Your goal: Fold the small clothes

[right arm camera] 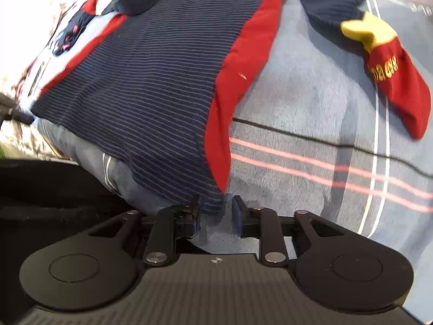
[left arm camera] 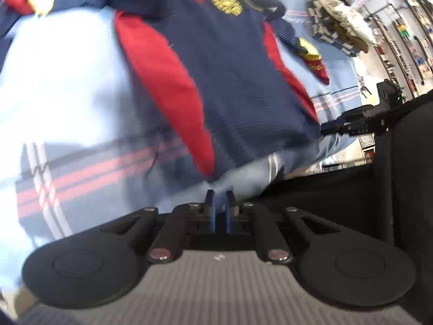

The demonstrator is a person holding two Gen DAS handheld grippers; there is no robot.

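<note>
A small navy striped shirt [left arm camera: 224, 81] with red side panels and a gold chest badge lies spread flat on a light blue blanket [left arm camera: 62, 81]. It also shows in the right wrist view [right arm camera: 151, 81], with a red and yellow sleeve cuff [right arm camera: 392, 81] out to the right. My left gripper [left arm camera: 219, 203] sits at the shirt's bottom hem, its jaws nearly together with blanket fabric between them. My right gripper [right arm camera: 216, 208] is at the hem's other corner, jaws narrowly apart, with the navy hem lying between the pads.
The blanket [right arm camera: 311, 108] has pink and white stripes near the front edge. A pile of other clothes [left arm camera: 341, 24] lies at the far right. The right gripper's black body [left arm camera: 360, 124] shows at the right edge. Shelves stand beyond.
</note>
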